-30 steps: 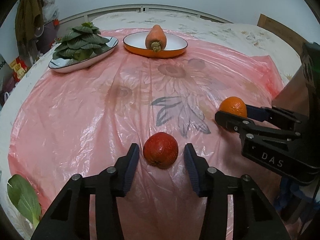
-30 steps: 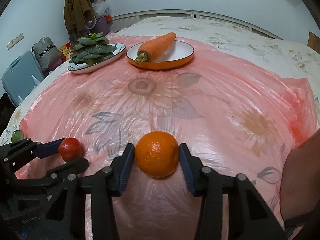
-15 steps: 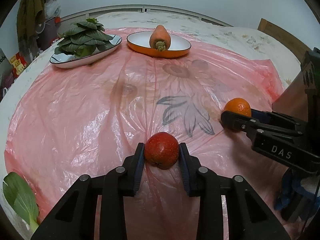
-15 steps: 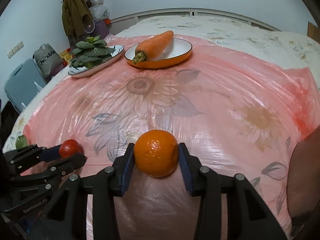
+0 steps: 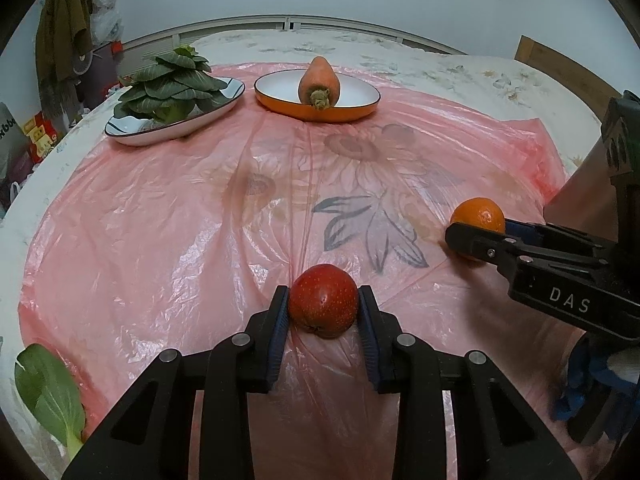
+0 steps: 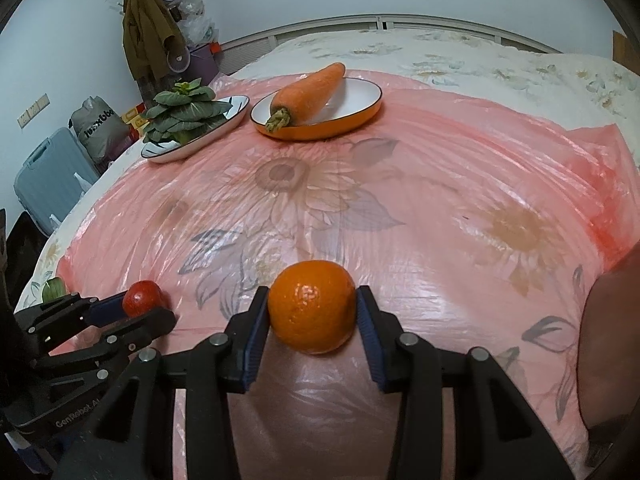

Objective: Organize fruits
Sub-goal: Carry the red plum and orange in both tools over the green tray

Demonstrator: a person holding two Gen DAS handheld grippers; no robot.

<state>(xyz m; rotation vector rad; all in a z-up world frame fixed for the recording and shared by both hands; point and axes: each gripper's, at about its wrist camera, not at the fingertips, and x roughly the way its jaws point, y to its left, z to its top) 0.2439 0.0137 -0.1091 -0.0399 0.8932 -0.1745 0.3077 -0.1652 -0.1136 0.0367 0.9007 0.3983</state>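
A: Surface: bed (image 5: 400, 56), pink plastic sheet (image 5: 160, 216) spread over it. Far end?
B: Orange-rimmed plate (image 6: 360, 114) with carrot (image 6: 308, 88); striped plate (image 5: 132, 136) of bok choy (image 5: 168, 84).
A: Grippers?
B: Left gripper (image 5: 323, 312) clamped on red fruit (image 5: 323, 300), possibly an apple. Right gripper (image 6: 312, 316) clamped on orange (image 6: 311, 306). Both near edge, sheet underneath.

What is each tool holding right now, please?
Left tool: closed on the red fruit.
Right tool: closed on the orange.
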